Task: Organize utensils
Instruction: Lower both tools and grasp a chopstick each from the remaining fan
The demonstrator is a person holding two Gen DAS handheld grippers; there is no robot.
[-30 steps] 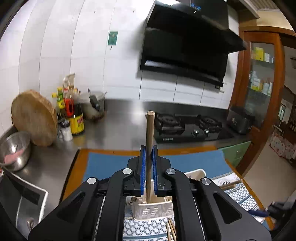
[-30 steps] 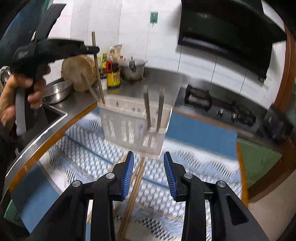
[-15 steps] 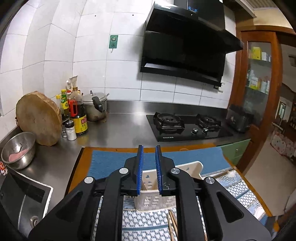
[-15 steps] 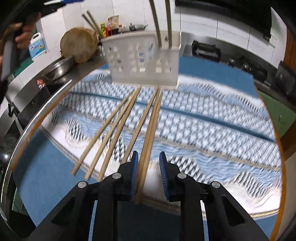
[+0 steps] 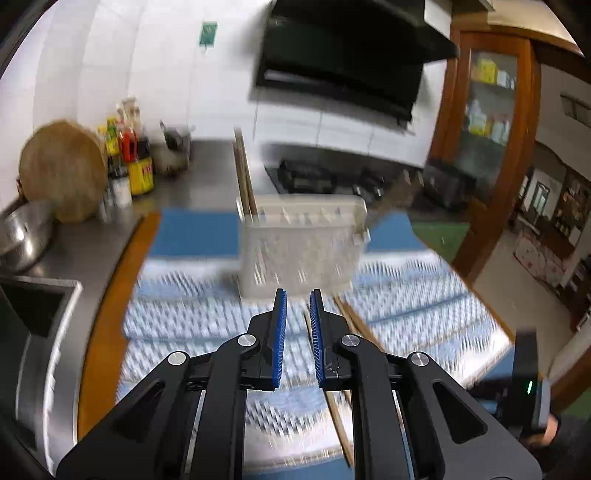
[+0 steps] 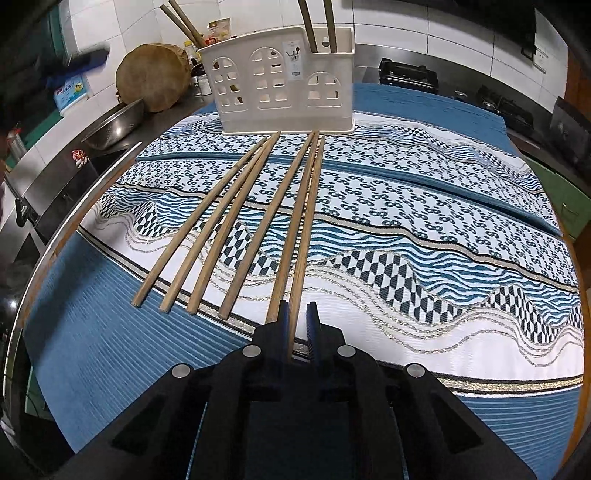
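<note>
A white plastic utensil holder (image 6: pixel 284 81) stands at the far side of a patterned blue-and-white mat (image 6: pixel 406 221); it also shows blurred in the left wrist view (image 5: pixel 301 247). Chopsticks stand in it at the left (image 5: pixel 243 181) and at the right (image 6: pixel 319 26). Several wooden chopsticks (image 6: pixel 236 218) lie on the mat, fanned toward me. My right gripper (image 6: pixel 298 321) is low at their near ends, its jaws narrowly apart around the end of the rightmost chopstick (image 6: pixel 306 229), which lies on the mat. My left gripper (image 5: pixel 297 325) is open and empty, above the mat short of the holder.
A round wooden board (image 5: pixel 62 173), sauce bottles (image 5: pixel 136 162) and a steel bowl (image 5: pixel 22 236) stand on the counter at the left, beside a sink (image 5: pixel 33 314). A gas hob (image 5: pixel 325 181) lies behind the mat. The other hand-held gripper (image 5: pixel 528 387) shows at the right.
My left gripper let go of a chopstick into the holder, opened, and has pulled back. My right gripper dropped to the mat and narrowed its jaws around the end of a lying chopstick.
</note>
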